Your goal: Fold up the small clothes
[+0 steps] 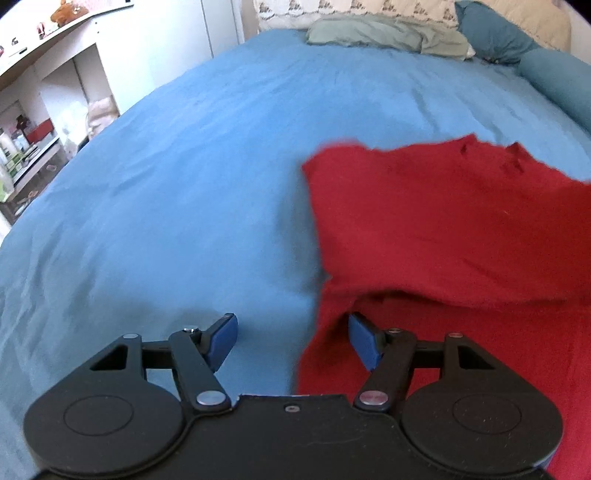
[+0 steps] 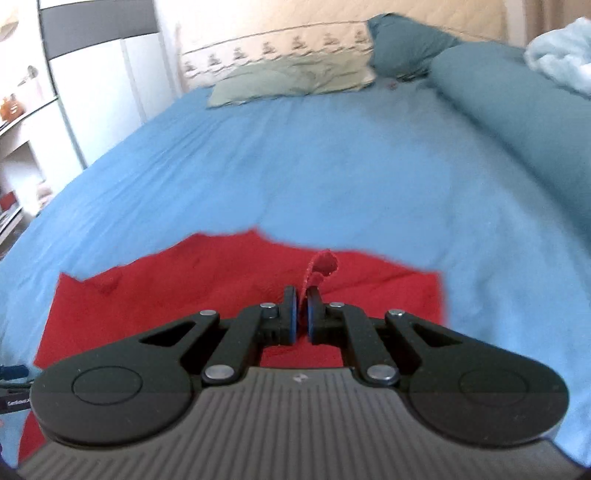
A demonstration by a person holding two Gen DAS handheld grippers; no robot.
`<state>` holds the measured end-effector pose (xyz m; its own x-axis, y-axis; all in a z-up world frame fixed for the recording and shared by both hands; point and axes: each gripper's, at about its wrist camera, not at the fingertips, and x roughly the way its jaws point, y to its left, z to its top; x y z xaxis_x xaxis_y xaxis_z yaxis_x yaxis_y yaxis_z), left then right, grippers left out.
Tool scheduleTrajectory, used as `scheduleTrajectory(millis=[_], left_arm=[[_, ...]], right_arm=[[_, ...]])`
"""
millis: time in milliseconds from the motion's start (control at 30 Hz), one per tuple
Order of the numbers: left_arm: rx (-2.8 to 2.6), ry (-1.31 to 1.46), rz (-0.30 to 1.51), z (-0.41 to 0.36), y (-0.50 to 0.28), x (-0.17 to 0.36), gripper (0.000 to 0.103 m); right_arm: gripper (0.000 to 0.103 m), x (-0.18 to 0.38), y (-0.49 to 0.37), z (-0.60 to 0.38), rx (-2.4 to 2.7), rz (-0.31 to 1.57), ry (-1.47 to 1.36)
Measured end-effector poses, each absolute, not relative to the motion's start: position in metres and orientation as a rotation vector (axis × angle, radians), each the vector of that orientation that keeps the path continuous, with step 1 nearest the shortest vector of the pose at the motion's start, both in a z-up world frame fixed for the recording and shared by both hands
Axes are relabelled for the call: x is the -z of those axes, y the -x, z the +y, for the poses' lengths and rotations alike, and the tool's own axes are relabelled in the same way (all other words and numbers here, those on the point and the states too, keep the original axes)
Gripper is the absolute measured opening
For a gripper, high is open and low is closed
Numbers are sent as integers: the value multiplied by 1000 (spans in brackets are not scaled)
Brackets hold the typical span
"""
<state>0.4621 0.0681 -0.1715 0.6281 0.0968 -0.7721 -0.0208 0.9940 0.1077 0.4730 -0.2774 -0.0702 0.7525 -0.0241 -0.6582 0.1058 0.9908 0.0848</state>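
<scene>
Bedroom in home. Big bed with blue sheet [image 1: 207, 155] fills most of view. Pillows [image 1: 384, 35] piled at far end: pale green one, dark blue-green ones [image 2: 402, 40], long roll pillow [image 2: 517, 110]. Cream quilted headboard [image 2: 280, 40] behind. White shelves [image 1: 55, 85] on left wall, toy animal [image 1: 68, 13] on top. White wardrobe door [image 2: 99, 85] beside bed.

My left gripper [image 1: 291, 341]: matt black plastic, blue pads [image 1: 225, 341]; red garment [image 1: 443, 221] napped cloth; bedsheet [image 1: 166, 203] matt woven.
</scene>
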Motion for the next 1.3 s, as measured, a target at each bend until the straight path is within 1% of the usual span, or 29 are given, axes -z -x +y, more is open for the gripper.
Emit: scheduleTrajectory(millis=[133,233,333,467,500,533,567,633,667,700,767,833,967,1067,1100,1167,1300], left_arm=[[-56,-123,882,54,-478,175,71],[-60,-110,879,56,-482,174,66],[-94,-62,898,70,-479,177,66],[-113,-95,910,71,-470,175,66],[-116,-101,914,70,-468,173,67],[-119,-107,916,70,-465,171,66],[-118,-114,913,68,-461,167,65],[-83,-132,878,64,-450,156,68],[-41,-140,847,59,-443,148,70],[-5,-142,825,55,-440,142,72],[90,-148,787,41,-437,131,73],[159,-138,787,27,-443,129,73],[213,-134,840,4,-466,151,73],[180,-129,901,8,-474,176,75],[183,-115,889,10,-473,180,79],[187,-74,876,17,-471,185,80],[182,-60,859,18,-470,184,81]], right_arm=[[20,99,-476,-300,122,806,-44],[20,102,-473,-310,153,792,-70],[20,111,-467,-320,203,793,-80],[21,142,-464,-322,156,877,-49],[23,144,-462,-320,146,876,-25],[29,143,-460,-318,147,867,-6],[38,141,-457,-318,148,868,-1],[89,131,-447,-319,152,849,-8],[95,128,-442,-317,147,821,-6],[99,122,-435,-313,129,791,-5],[99,115,-431,-302,88,787,-6],[99,115,-432,-291,56,795,3],[99,130,-444,-278,59,811,-22],[99,151,-451,-289,117,849,-73],[102,160,-449,-295,122,851,-102],[103,168,-443,-303,118,805,-148],[103,172,-442,-303,105,768,-140]])
